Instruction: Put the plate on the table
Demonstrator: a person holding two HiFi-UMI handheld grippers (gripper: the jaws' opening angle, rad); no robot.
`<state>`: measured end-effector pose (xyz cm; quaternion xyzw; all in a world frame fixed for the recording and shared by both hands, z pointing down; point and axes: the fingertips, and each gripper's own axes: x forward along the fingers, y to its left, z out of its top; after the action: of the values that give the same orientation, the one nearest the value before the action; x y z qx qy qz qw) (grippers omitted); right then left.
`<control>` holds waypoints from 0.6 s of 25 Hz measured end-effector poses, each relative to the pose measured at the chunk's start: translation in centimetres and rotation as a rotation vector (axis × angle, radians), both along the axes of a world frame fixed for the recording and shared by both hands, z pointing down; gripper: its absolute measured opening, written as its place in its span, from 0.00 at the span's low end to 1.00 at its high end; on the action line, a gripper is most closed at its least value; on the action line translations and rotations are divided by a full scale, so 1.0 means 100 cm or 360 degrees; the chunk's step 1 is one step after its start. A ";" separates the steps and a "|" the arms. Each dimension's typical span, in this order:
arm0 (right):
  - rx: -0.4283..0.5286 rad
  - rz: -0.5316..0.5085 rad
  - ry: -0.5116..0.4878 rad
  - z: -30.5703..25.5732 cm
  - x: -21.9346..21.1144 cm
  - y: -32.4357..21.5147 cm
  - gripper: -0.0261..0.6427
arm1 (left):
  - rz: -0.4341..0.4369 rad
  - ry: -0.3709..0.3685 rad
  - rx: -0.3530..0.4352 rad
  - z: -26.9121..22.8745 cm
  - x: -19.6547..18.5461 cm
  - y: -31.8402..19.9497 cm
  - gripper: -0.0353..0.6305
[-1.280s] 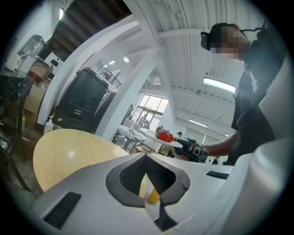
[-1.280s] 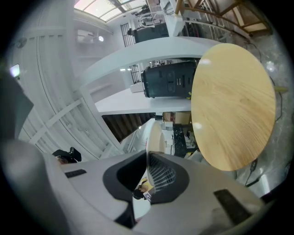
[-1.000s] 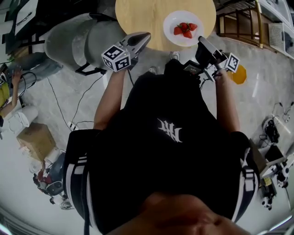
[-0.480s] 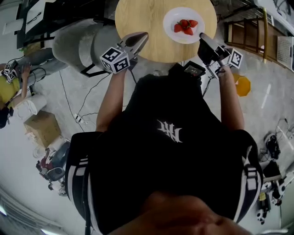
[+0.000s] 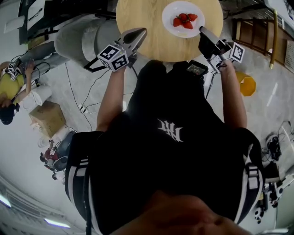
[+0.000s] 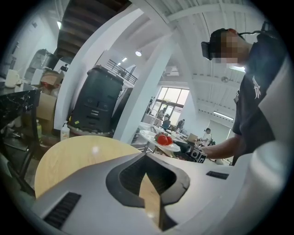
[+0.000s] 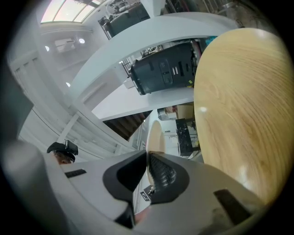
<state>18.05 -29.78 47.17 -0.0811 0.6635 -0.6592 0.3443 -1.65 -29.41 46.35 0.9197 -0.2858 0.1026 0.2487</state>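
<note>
Round wooden table, far side cut off at head view's top edge. White plate with strawberries over it; contact with tabletop unclear. Right gripper clamped on plate rim. Left gripper closed, empty. Plate now farther in from table's near edge than a second ago.

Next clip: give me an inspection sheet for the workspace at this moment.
Surface: round wooden table.
Job's things: white plate carrying strawberries, above the table's right side; contact unclear.
Clutter: nothing seen on the table.
Grippers: right gripper shut on the plate's rim; left gripper shut, empty, over the table's left edge.
Cables: black cables on the floor, left.
Surroundings: grey armchair, cardboard box.
</note>
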 end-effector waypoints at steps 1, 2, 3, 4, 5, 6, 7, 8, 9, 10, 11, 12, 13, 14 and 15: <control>-0.0004 0.0002 0.0009 0.001 -0.002 -0.002 0.07 | 0.0000 0.0005 -0.0007 0.003 -0.002 -0.003 0.06; -0.0011 0.0005 0.0020 0.002 -0.004 -0.004 0.07 | 0.0002 0.0013 -0.0015 0.005 -0.004 -0.006 0.06; -0.0018 0.0010 0.0033 0.003 -0.006 -0.005 0.07 | 0.0004 0.0024 -0.0023 0.008 -0.006 -0.009 0.06; -0.0027 0.0017 0.0048 0.004 -0.008 -0.006 0.07 | 0.0007 0.0038 -0.0030 0.011 -0.008 -0.012 0.06; -0.0037 0.0027 0.0063 0.005 -0.010 -0.008 0.07 | 0.0012 0.0053 -0.0036 0.014 -0.010 -0.016 0.06; -0.0044 0.0041 0.0078 0.006 -0.012 -0.010 0.07 | 0.0021 0.0068 -0.0041 0.018 -0.012 -0.020 0.06; -0.0046 0.0056 0.0095 0.008 -0.014 -0.012 0.07 | 0.0037 0.0081 -0.0044 0.022 -0.013 -0.023 0.06; -0.0044 0.0071 0.0117 0.011 -0.015 -0.014 0.07 | 0.0057 0.0092 -0.0047 0.026 -0.012 -0.026 0.05; -0.0041 0.0086 0.0141 0.014 -0.015 -0.015 0.07 | 0.0074 0.0102 -0.0049 0.031 -0.010 -0.028 0.05; -0.0037 0.0102 0.0165 0.017 -0.014 -0.017 0.07 | 0.0085 0.0114 -0.0047 0.036 -0.007 -0.030 0.06; -0.0031 0.0119 0.0183 0.020 -0.014 -0.019 0.07 | 0.0093 0.0126 -0.0040 0.039 -0.004 -0.033 0.06; -0.0022 0.0137 0.0193 0.021 -0.014 -0.022 0.07 | 0.0100 0.0136 -0.0027 0.041 -0.002 -0.036 0.06; -0.0012 0.0156 0.0199 0.022 -0.014 -0.025 0.07 | 0.0108 0.0143 -0.0011 0.043 0.000 -0.038 0.06; -0.0001 0.0173 0.0203 0.022 -0.016 -0.027 0.07 | 0.0114 0.0145 0.0004 0.045 0.001 -0.040 0.06; 0.0008 0.0187 0.0204 0.023 -0.017 -0.028 0.07 | 0.0115 0.0142 0.0014 0.048 0.002 -0.041 0.06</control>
<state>16.36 -32.58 49.45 -0.1610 0.6801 -0.6296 0.3393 -1.48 -33.53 51.13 0.9342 -0.2416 0.0692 0.2533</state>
